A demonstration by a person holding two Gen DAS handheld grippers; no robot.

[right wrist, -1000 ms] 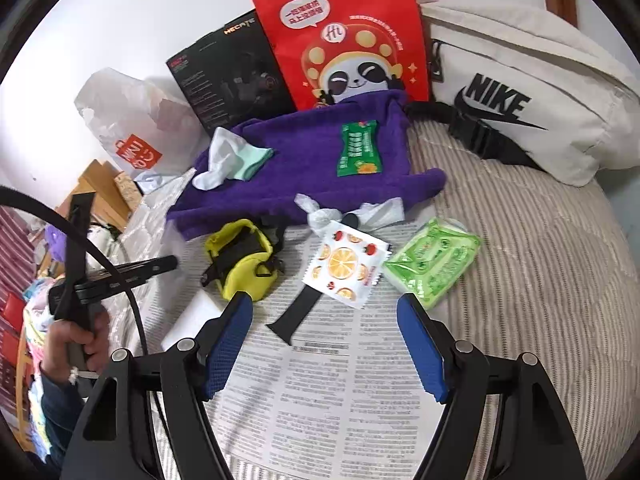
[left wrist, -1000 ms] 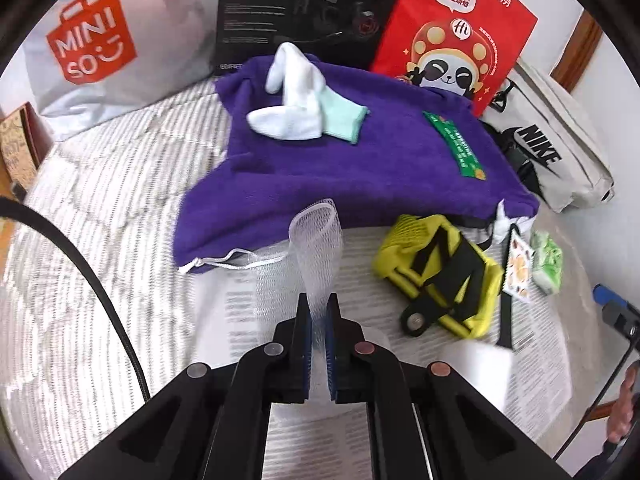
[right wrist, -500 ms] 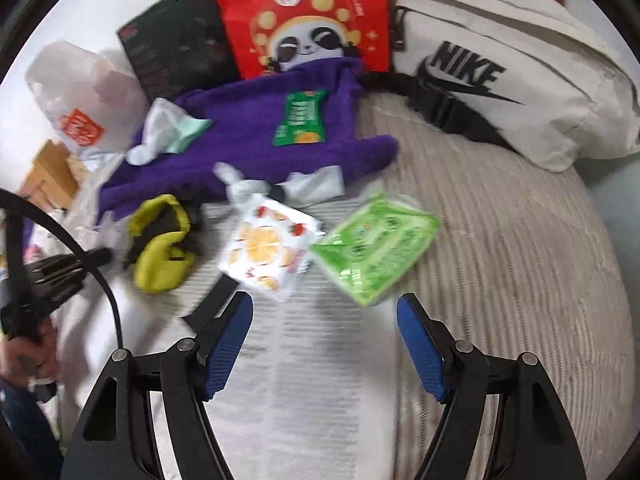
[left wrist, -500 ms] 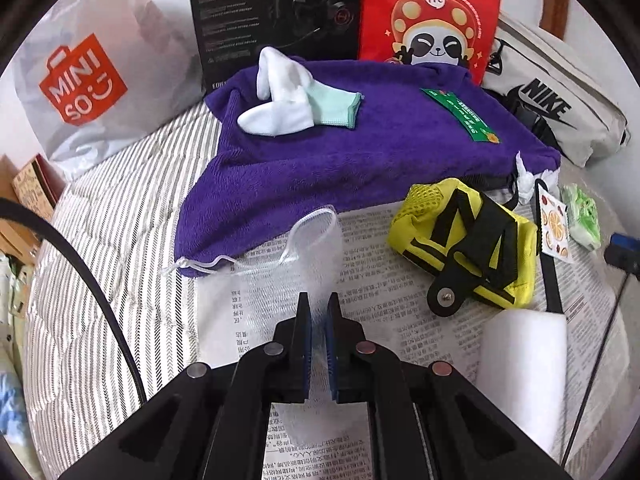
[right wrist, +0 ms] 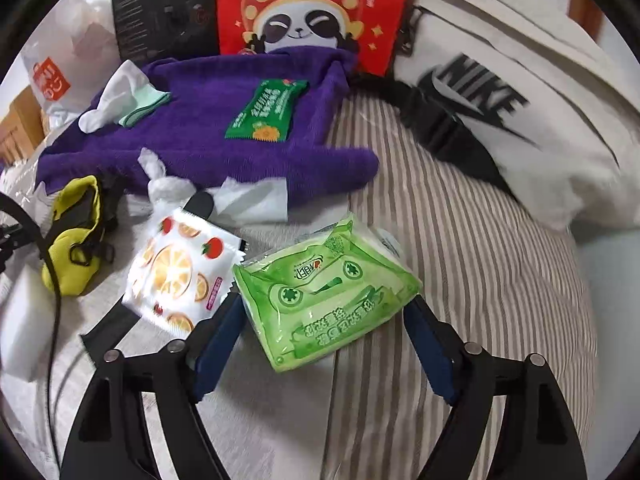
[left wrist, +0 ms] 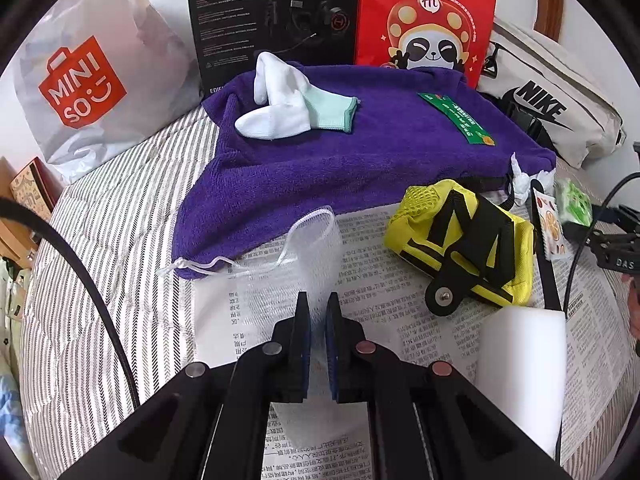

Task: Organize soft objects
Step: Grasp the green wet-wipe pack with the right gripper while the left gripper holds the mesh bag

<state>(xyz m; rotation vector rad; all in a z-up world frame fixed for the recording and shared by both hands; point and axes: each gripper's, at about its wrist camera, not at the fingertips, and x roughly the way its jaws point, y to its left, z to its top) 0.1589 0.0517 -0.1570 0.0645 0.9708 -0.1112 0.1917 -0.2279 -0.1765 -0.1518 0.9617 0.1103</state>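
Observation:
My left gripper [left wrist: 316,300] is shut on a white mesh drawstring bag [left wrist: 308,240]. The bag lies flat over the newspaper [left wrist: 384,280], and its mouth reaches the edge of the purple towel [left wrist: 360,168]. White socks [left wrist: 280,104] and a green sachet [left wrist: 456,124] rest on that towel. My right gripper [right wrist: 324,306] hangs low over a green tissue pack [right wrist: 324,280]. Its jaws are opening, with the pack between them and the pads clear of it. An orange-print packet [right wrist: 180,272] lies just left of the pack.
A yellow strapped pouch [left wrist: 460,248] and a white foam block [left wrist: 520,356] lie on the newspaper. A Nike bag [right wrist: 520,120], a red panda bag [right wrist: 312,8], a black box [left wrist: 272,12] and a Miniso bag [left wrist: 88,80] line the back of the striped bed.
The right gripper has come down and forward until the green pack lies between its jaws. The mesh bag, upright from the left jaws a second ago, now lies flat.

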